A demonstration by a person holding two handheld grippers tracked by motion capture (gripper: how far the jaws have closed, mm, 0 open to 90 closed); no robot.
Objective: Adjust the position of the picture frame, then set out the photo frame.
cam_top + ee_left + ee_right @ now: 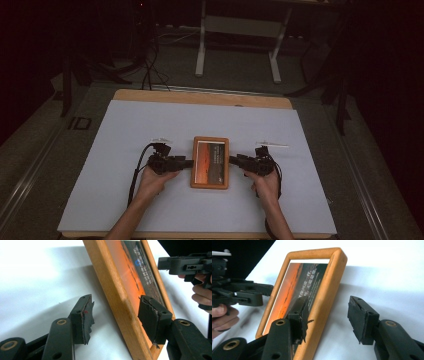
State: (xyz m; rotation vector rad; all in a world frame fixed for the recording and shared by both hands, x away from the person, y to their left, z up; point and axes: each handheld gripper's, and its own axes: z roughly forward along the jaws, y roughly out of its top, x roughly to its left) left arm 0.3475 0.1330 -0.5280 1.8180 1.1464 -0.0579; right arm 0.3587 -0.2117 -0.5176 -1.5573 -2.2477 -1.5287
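Frame (210, 162) lies flat at centre of the white surface (125, 200); I judge it rigid, light, glass fragile. My left gripper (186, 163) and right gripper (233, 160) straddle its wooden side rails, jaws open, gripping nothing yet

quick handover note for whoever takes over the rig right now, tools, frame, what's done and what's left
Left tool: open, jaws straddling the left side rail of the wooden picture frame, one over the glass, one outside; not clamped.
Right tool: open, straddling the right side rail the same way.
Frame: lies flat, photo side up, near the middle of the white table cover.
Done: both tools lined up on opposite rails.
Left: probably close both tools and lift or move the frame; nothing is gripped yet.
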